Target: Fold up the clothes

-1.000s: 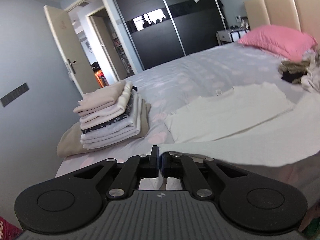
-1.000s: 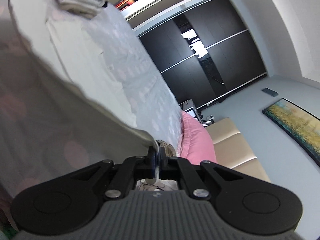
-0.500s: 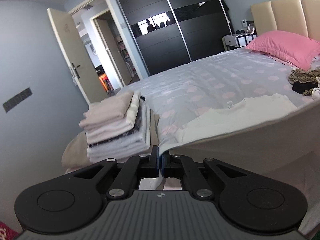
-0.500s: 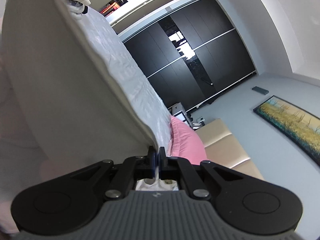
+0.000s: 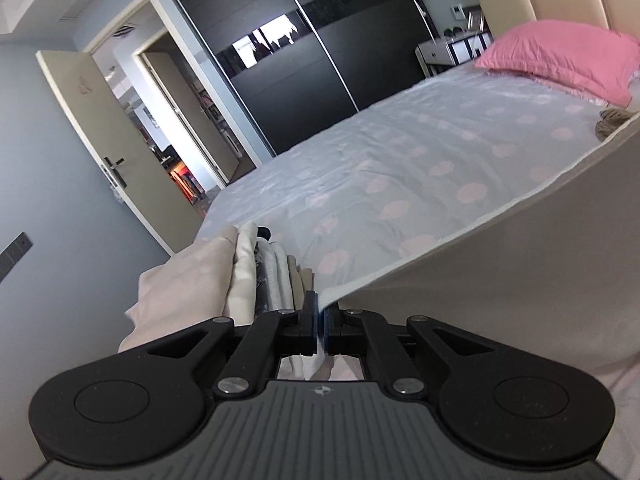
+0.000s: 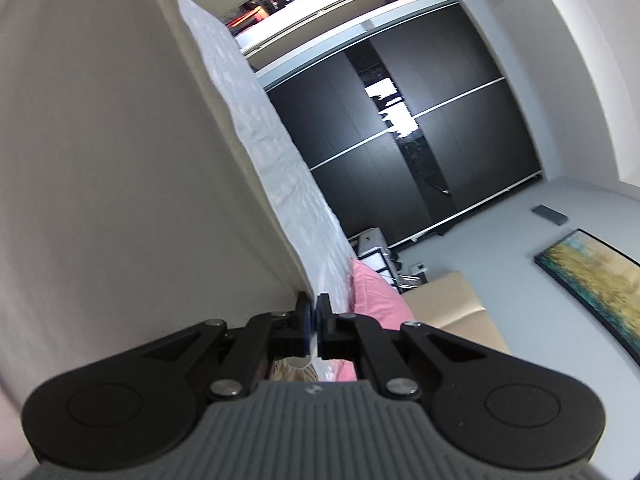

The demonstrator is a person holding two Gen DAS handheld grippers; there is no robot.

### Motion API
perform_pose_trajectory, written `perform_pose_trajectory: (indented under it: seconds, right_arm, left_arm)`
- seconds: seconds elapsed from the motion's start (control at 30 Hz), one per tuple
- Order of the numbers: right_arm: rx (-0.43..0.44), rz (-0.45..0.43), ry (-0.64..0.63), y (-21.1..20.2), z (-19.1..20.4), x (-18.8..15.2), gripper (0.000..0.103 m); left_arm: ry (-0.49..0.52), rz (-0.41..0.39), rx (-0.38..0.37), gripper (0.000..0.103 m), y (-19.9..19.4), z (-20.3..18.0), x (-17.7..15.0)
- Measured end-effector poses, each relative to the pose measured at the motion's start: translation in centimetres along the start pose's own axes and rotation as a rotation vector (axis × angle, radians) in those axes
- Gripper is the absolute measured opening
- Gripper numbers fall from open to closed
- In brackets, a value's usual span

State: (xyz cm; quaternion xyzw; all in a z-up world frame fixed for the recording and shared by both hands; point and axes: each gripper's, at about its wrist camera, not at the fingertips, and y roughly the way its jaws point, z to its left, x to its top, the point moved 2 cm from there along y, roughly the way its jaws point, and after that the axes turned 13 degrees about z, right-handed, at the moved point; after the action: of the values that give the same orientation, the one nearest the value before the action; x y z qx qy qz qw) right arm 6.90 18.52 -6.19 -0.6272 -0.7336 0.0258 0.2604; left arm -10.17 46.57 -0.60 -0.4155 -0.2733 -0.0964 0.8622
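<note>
A cream-white garment [image 5: 520,260] hangs stretched above the bed, its hem running up to the right in the left wrist view. My left gripper [image 5: 322,312] is shut on one corner of that hem. In the right wrist view the same garment [image 6: 120,180] fills the left half as a taut sheet, and my right gripper [image 6: 311,312] is shut on its other corner. A stack of folded clothes [image 5: 240,268] lies just left of the left gripper on the bed's near corner.
The bed [image 5: 400,160] has a pale cover with pink dots and a pink pillow [image 5: 560,56] at the headboard. A crumpled brownish garment [image 5: 612,124] lies by the pillow. Black sliding wardrobe doors [image 5: 312,52] and an open door [image 5: 112,144] stand beyond the bed.
Both grippers have lifted the garment off the bed, so it now hangs taut and hides the part that lay flat. The folded stack sits closer to the left gripper.
</note>
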Motion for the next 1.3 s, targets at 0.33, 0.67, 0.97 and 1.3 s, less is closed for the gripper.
perform_pose_trajectory:
  seconds: [0.33, 0.67, 0.97, 1.3]
  right_arm:
    - [0.154, 0.120, -0.002, 14.7, 3.3, 5.2, 0.003]
    - [0.246, 0.216, -0.039, 23.5, 11.1, 6.7, 0.003]
    - [0.317, 0.273, -0.020, 27.4, 13.7, 6.6, 0.004]
    - [0.362, 0.289, 0.274, 24.6, 7.6, 5.4, 0.032]
  left_arm:
    - [0.113, 0.164, -0.022, 0.001, 14.8, -2.7, 6.3]
    - [0.134, 0.332, -0.063, 0.001, 27.0, -6.0, 5.7]
    - [0.068, 0.352, -0.087, 0.005, 30.7, -6.8, 5.0]
    - [-0.120, 0.262, -0.125, 0.030, 24.6, -2.7, 3.9]
